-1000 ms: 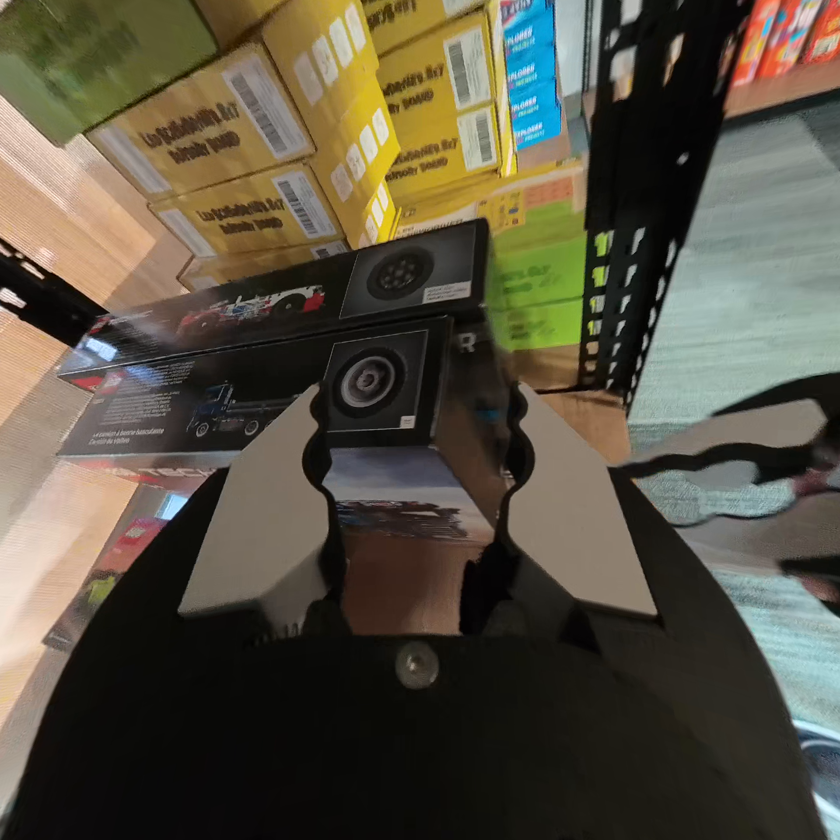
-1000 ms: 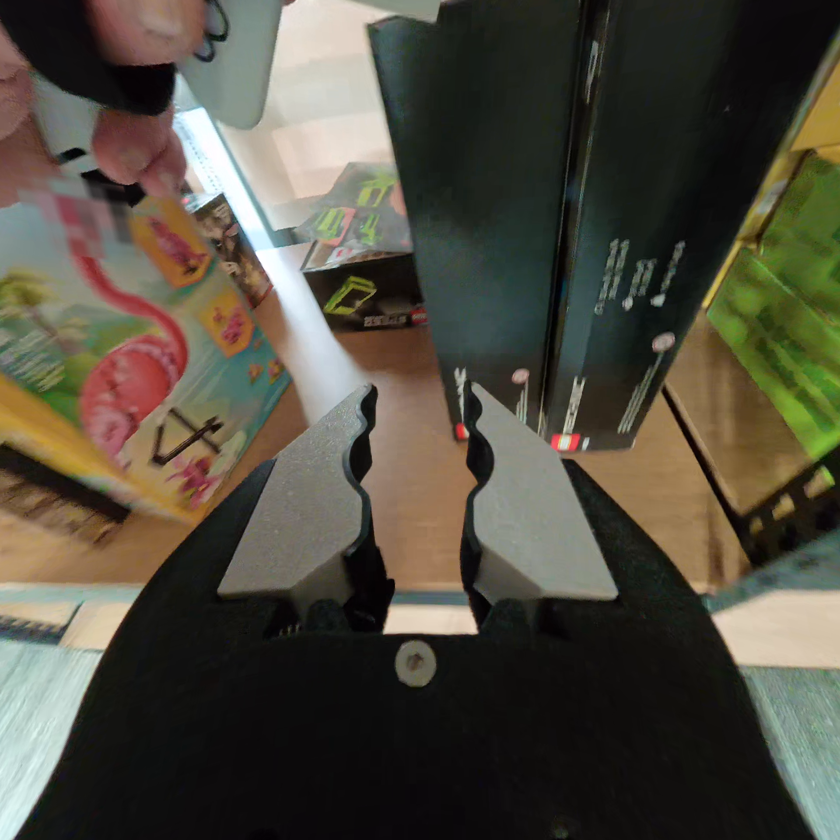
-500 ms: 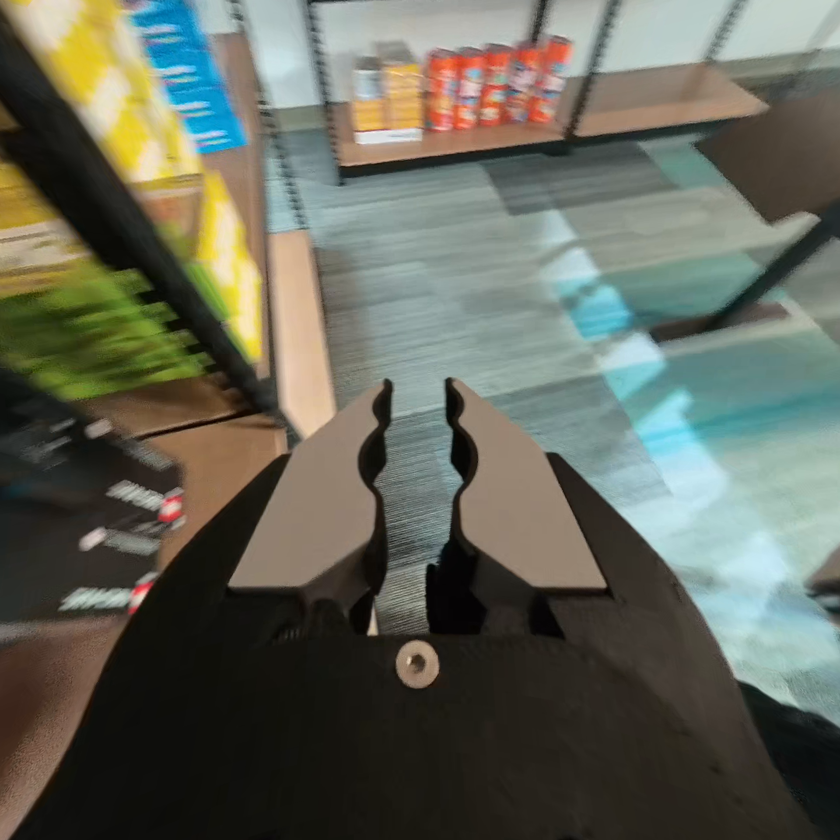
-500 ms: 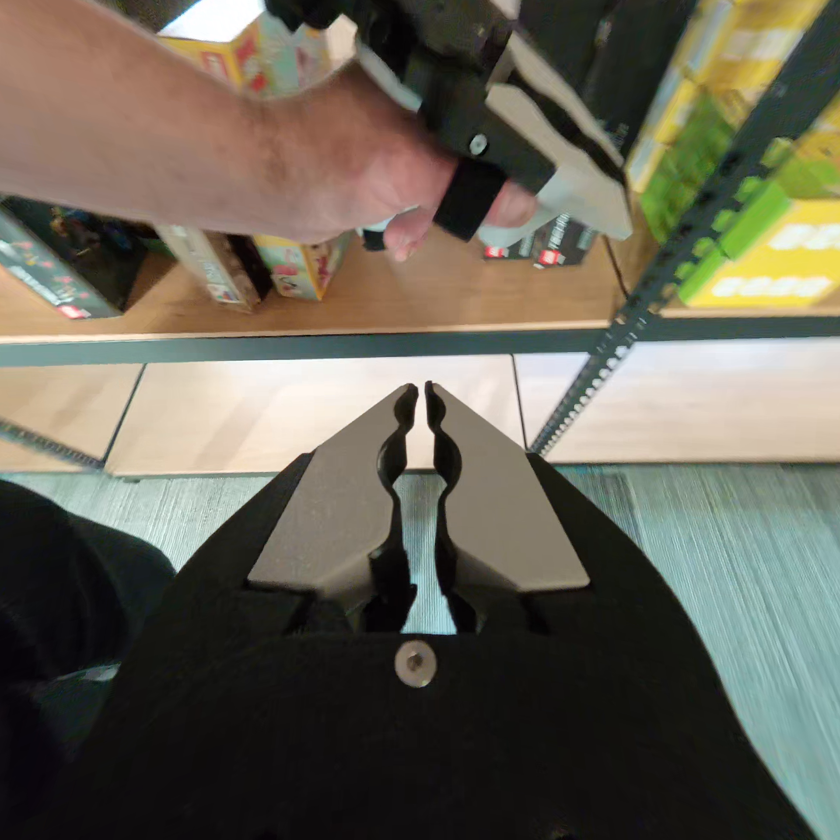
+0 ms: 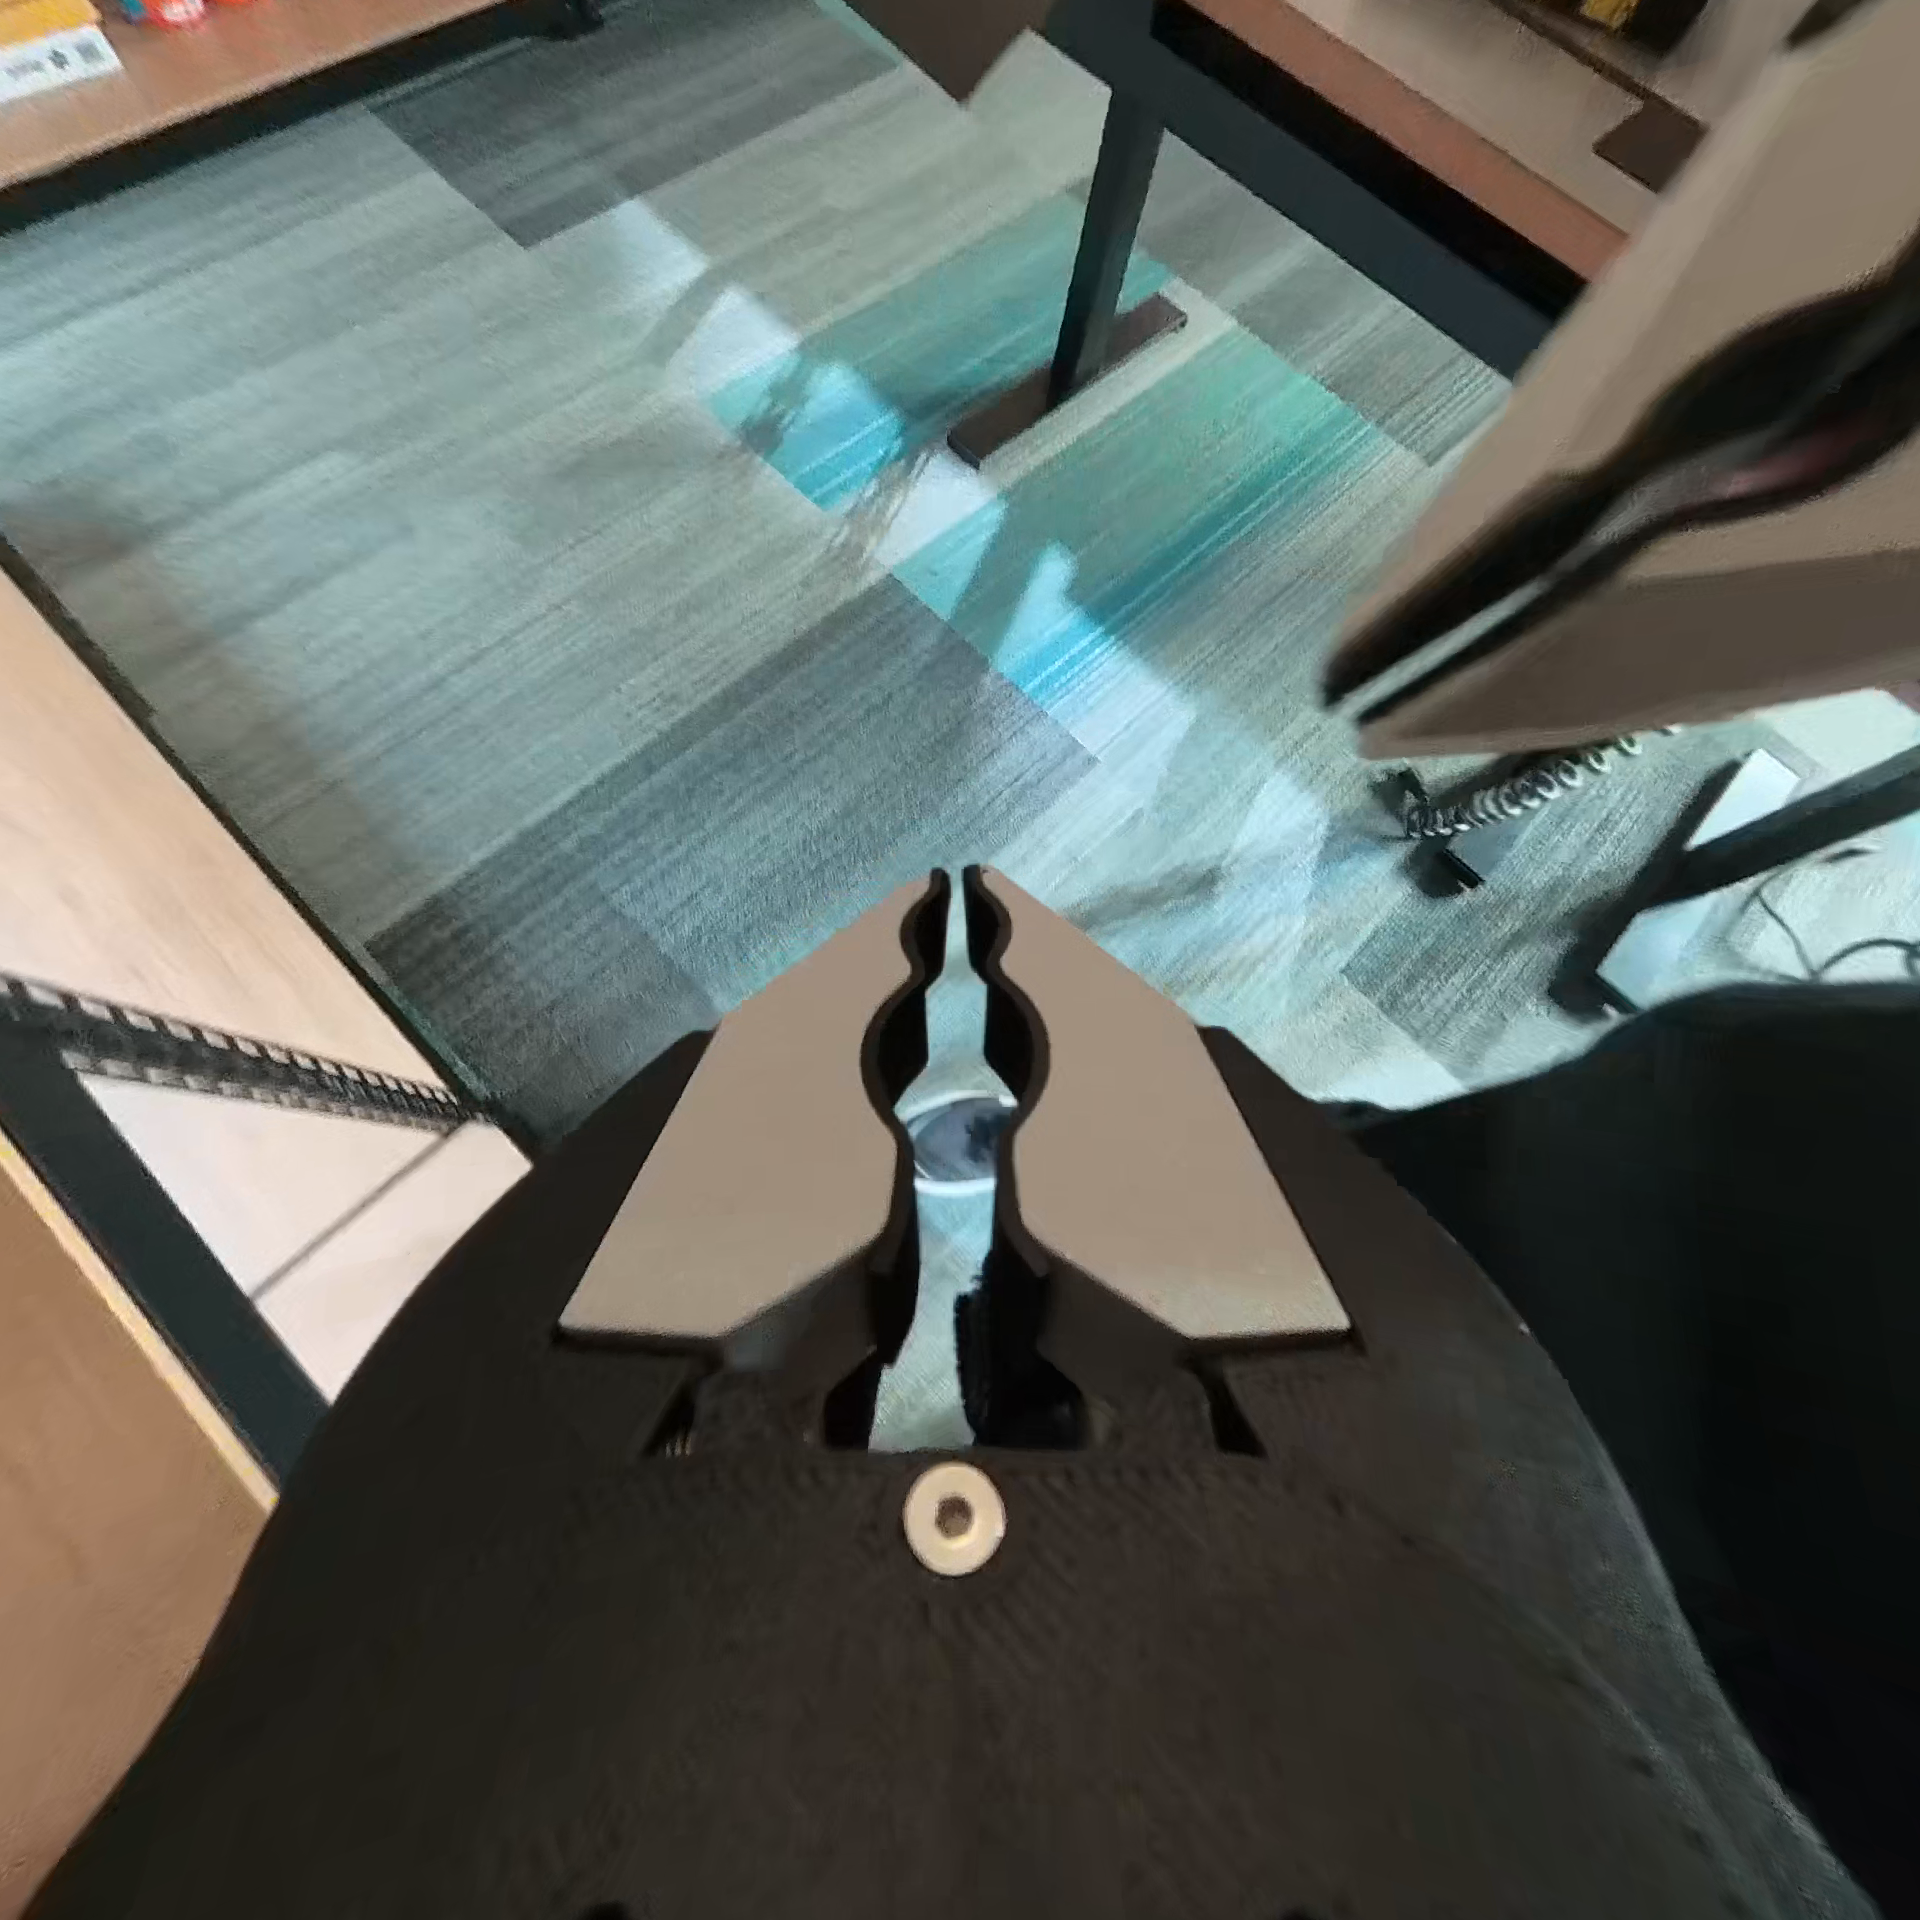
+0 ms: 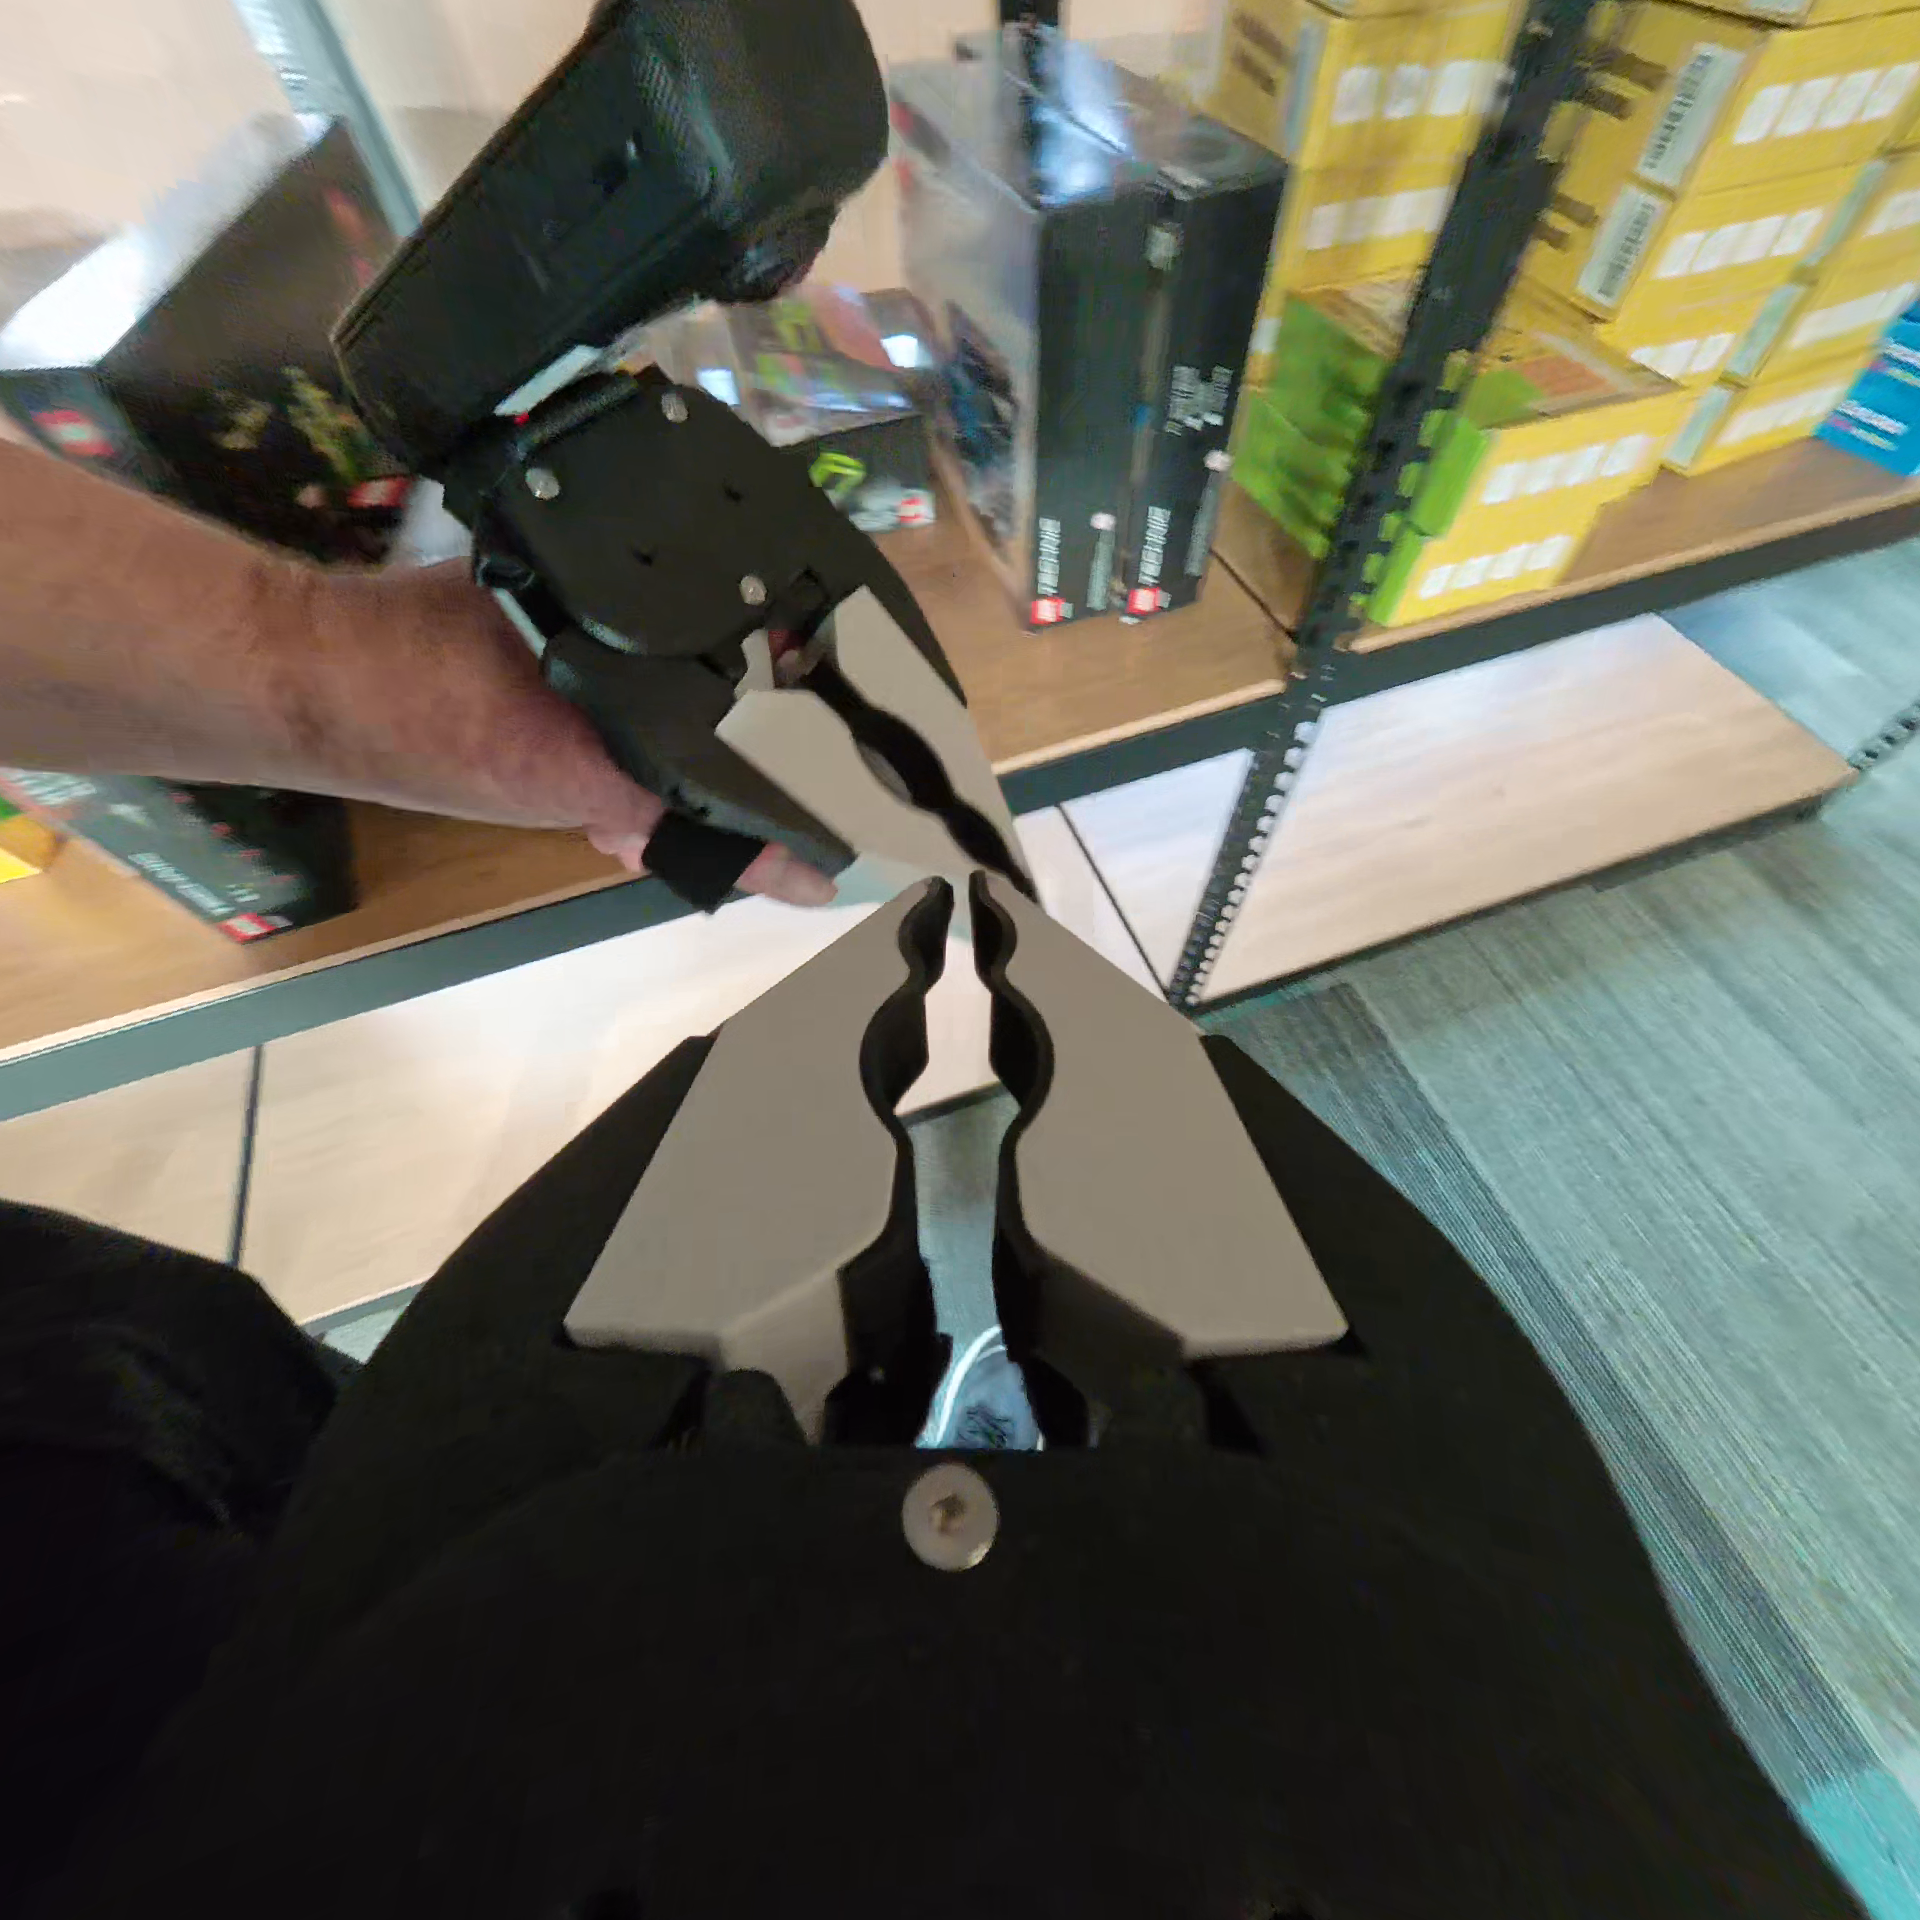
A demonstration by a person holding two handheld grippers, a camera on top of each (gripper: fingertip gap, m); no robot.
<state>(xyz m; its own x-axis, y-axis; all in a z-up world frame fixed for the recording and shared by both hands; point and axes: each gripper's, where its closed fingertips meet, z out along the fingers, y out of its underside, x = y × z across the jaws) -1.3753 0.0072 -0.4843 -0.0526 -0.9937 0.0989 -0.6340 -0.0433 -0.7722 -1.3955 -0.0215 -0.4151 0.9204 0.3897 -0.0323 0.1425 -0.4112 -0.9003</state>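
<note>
My left gripper (image 5: 956, 878) is shut, with only carpet (image 5: 520, 520) showing through the slit between its fingers. It hangs over the floor, off the shelf's edge (image 5: 156, 831). It also shows in the right wrist view (image 6: 1023, 888), held in a hand (image 6: 416, 707), its tips meeting just above my right gripper's tips. My right gripper (image 6: 958, 883) is shut with nothing between its fingers, in front of the low wooden shelf (image 6: 1143, 665). It also shows shut at the upper right of the left wrist view (image 5: 1351, 691). Two tall black boxes (image 6: 1122, 416) stand upright on the shelf.
Yellow and green cartons (image 6: 1662, 208) are stacked right of a black perforated shelf post (image 6: 1351, 582). More dark boxes (image 6: 208, 416) stand on the shelf's left part. A black table leg with a flat foot (image 5: 1101, 229) stands on the carpet. Cables (image 5: 1507, 800) lie on the floor at right.
A second ago my left gripper stood open around the end of a black box on the shelf; it has drawn away, swung toward the floor and shut. My right gripper backed off the shelf and shut.
</note>
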